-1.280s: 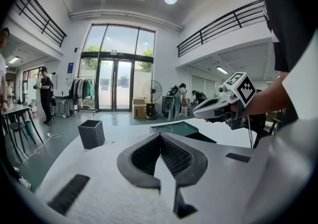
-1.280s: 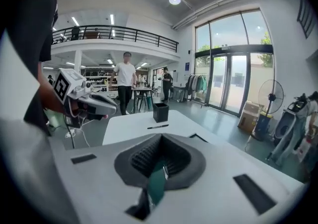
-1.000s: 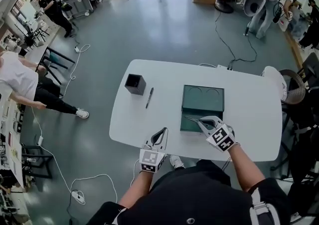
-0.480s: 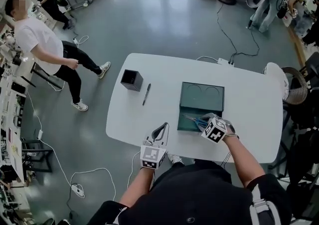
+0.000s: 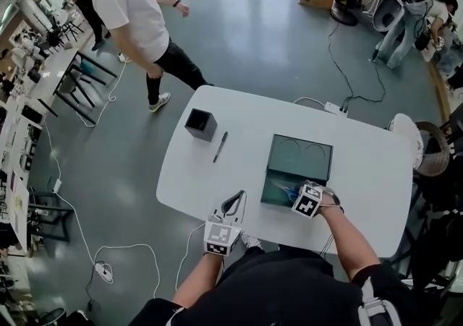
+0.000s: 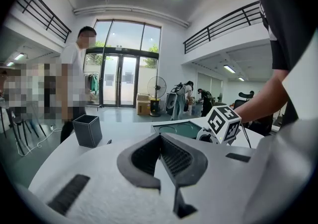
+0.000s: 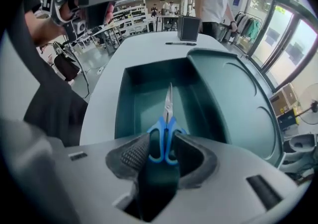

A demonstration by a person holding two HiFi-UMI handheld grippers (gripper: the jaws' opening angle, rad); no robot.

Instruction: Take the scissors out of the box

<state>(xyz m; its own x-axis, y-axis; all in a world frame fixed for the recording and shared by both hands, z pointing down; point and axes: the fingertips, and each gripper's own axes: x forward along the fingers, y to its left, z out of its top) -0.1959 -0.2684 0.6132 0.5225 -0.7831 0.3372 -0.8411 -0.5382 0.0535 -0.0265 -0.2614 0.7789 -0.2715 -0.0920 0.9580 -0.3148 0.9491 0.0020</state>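
Observation:
Blue-handled scissors (image 7: 167,118) lie in the near end of the dark green open box (image 5: 300,158), blades pointing away from me; in the head view the scissors (image 5: 283,189) show just left of my right gripper. My right gripper (image 7: 163,143) points steeply down into the box, its jaws opening, with the scissor handles between the pads and no clear pressure on them. The right gripper (image 5: 298,193) hangs over the box's near edge. My left gripper (image 5: 235,200) rests at the table's front edge, left of the box. In its own view the left gripper (image 6: 160,136) has fingertips together, empty.
A black square cup (image 5: 200,123) and a pen (image 5: 220,146) sit on the white table (image 5: 362,173) to the far left of the box. A person in a white shirt (image 5: 137,6) stands close to the table's far left corner. Cables lie on the floor.
My right gripper sank toward the scissors in the box, tipped further down, and its jaws spread apart. The left gripper stayed put. The person in white walked up to the table.

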